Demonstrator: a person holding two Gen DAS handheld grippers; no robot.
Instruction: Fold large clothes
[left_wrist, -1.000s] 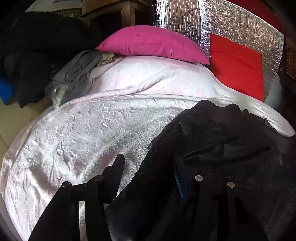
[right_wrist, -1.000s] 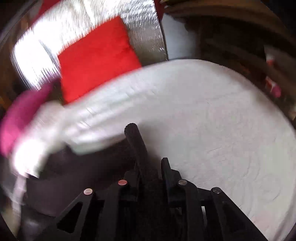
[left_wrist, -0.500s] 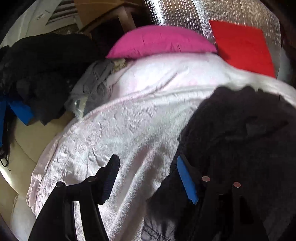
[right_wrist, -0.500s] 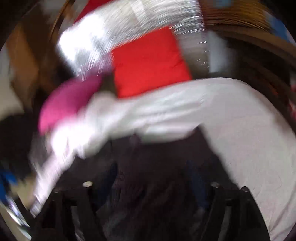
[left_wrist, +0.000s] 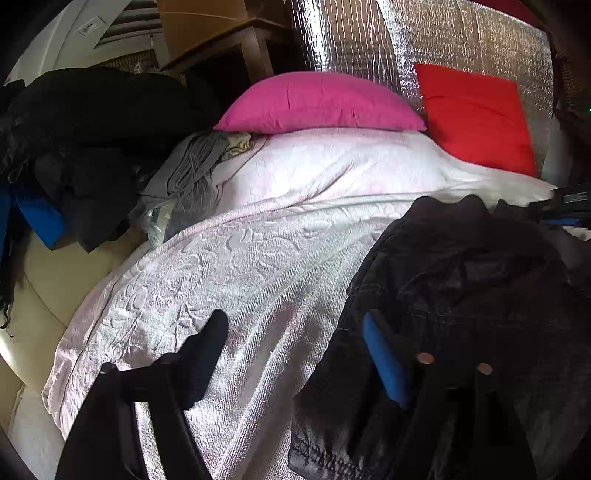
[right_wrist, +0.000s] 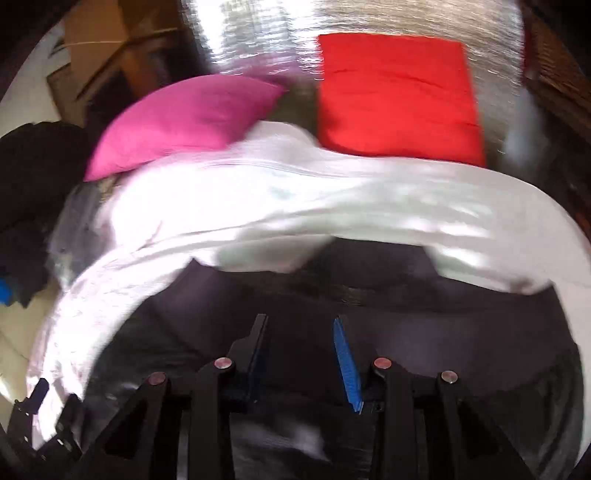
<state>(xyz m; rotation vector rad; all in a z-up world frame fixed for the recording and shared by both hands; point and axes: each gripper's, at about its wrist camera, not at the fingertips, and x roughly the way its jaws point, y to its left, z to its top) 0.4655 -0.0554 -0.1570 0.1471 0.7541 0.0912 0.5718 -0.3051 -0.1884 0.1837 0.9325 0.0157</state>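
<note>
Left wrist view shows our left gripper (left_wrist: 295, 328) spread wide, its blue-padded finger lying at the edge of the dark jacket (left_wrist: 476, 280) and its black finger out over the white bedspread (left_wrist: 229, 266); it holds nothing. The jacket lies rumpled on the bedspread at our 3 o'clock, with the pink pillow (left_wrist: 317, 103) and red pillow (left_wrist: 476, 114) well beyond at 12 and 1 o'clock, and a heap of dark clothes (left_wrist: 85, 133) at 10 o'clock. Right wrist view, somewhat blurred, shows our right gripper (right_wrist: 301, 332) partly open above the same dark cloth, with nothing visibly pinched. We judge that the fold has hardly begun. The risk is that we close on the bedspread together with the jacket, since both are soft and touching, or catch only one layer, so the garment drags and bunches instead of folding flat.
</note>
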